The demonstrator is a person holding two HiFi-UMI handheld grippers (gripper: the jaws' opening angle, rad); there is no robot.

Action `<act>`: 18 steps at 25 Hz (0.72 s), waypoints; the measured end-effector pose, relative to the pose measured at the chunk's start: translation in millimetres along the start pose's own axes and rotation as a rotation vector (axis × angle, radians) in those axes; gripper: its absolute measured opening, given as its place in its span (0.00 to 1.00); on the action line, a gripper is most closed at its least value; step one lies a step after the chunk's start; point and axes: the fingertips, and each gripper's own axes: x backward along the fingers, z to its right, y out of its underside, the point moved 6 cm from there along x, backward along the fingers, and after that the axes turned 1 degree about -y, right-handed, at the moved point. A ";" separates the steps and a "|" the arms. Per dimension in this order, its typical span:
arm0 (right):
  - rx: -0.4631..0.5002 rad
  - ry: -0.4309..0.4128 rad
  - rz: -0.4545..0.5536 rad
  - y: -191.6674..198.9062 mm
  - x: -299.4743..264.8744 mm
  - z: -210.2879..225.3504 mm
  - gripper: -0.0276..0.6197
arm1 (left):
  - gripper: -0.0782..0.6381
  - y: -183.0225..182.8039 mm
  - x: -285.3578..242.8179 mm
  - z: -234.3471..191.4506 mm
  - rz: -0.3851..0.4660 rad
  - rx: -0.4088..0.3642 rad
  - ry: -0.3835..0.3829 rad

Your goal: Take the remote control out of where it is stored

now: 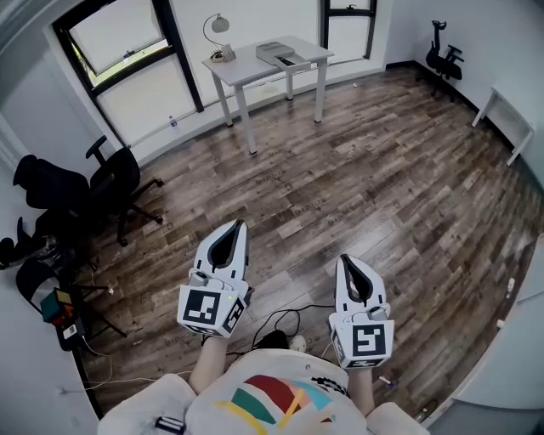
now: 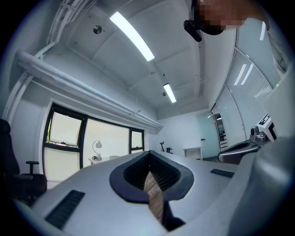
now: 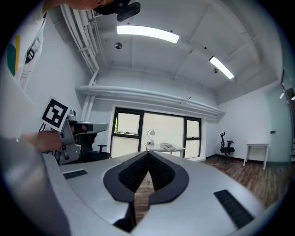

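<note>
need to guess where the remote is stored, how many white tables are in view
2. One white table with a lamp stands by the far windows; a second white table stands at the right wall. Others may be out of frame.

White-shelled left claw [image 1: 240, 224] and right claw [image 1: 343, 258] have black pads and black-and-white marker cubes; the white shirt [image 1: 272, 399] bears coloured stripes.

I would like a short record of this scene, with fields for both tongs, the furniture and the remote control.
left tongs: shut, empty, above the floor
right tongs: shut, empty, beside the left
table: white, far away near the windows; holds a lamp and a grey box
chair: black, at the left
remote control: not seen in any view
</note>
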 end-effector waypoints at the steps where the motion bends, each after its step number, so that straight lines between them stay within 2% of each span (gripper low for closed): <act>1: 0.007 -0.003 0.001 1.1 3.4 5.0 0.04 | 0.12 -0.1 -1.2 7.9 0.006 -0.001 0.006; 7: 0.008 0.038 -0.050 11.0 25.3 25.6 0.04 | 0.12 10.8 -2.6 31.4 -0.006 0.057 0.010; 10: -0.017 0.092 -0.055 19.2 35.6 37.9 0.04 | 0.12 12.0 -10.4 31.7 0.007 0.050 0.018; 14: -0.027 0.152 -0.033 21.5 34.1 58.2 0.04 | 0.12 11.7 -41.6 26.6 0.079 0.064 0.043; 18: 0.048 0.197 -0.019 14.3 9.6 77.4 0.04 | 0.12 13.2 -78.9 9.7 0.137 0.084 0.047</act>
